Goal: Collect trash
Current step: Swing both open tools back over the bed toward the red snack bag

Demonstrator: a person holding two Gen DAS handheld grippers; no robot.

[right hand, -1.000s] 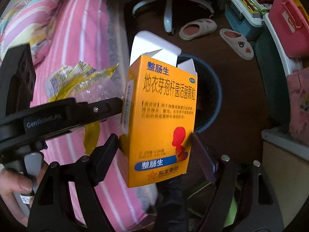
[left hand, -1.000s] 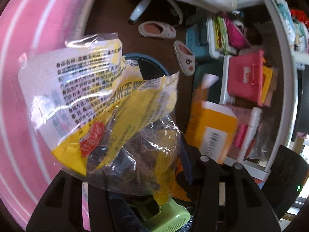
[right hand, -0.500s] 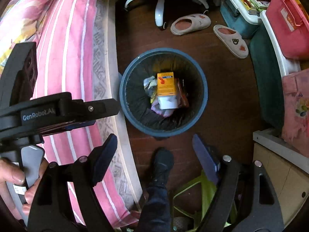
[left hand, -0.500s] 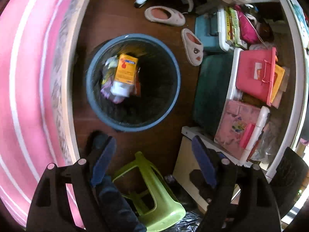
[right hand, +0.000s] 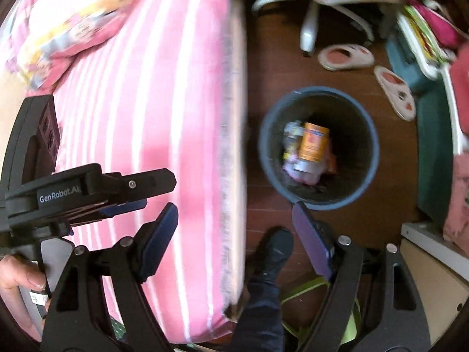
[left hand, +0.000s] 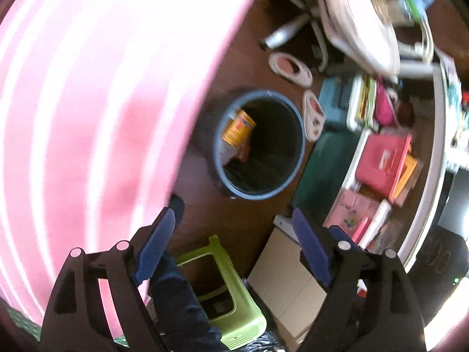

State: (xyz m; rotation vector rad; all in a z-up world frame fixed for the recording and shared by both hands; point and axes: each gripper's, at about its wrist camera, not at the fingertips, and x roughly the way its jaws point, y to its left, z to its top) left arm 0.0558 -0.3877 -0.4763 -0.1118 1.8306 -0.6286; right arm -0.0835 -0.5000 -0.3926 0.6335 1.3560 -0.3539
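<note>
Both jaws stood wide apart and empty. Your left gripper (left hand: pixel 231 243) had its jaws just opening, nothing between them; your right gripper (right hand: pixel 234 237) had nothing between its jaws either. The trash sat in the bin (right hand: pixel 318 146) on the floor, just beside the bed's (right hand: pixel 146 102) long edge: an orange box (right hand: pixel 313 145) on top, a crumpled wrapper (right hand: pixel 291 139) and some pink bits under it. The left view showed the same bin (left hand: pixel 259 143) and box (left hand: pixel 237 127).

Risks from here, as I judged them:
- Both views were smeared, so you were swinging fast. At that pace you could have clipped the bin rim with the right jaws, which sat close to it in the right view, and tipped it.
- The two grippers were near each other over the bed edge; the left gripper (right hand: pixel 88 190) crossed the right view. A hurried reach for the next piece could have knocked them together.
- A foot (right hand: pixel 272 252) stood near the bin, and a green stool (left hand: pixel 225 293) just behind. A careless step could have kicked the bin or caught the stool.
- No more trash showed on the striped sheet, so you might have called it done early; parts of the bed were out of view.
- Slippers (right hand: pixel 346 57) lay beyond the bin; don't grab those as trash.
</note>
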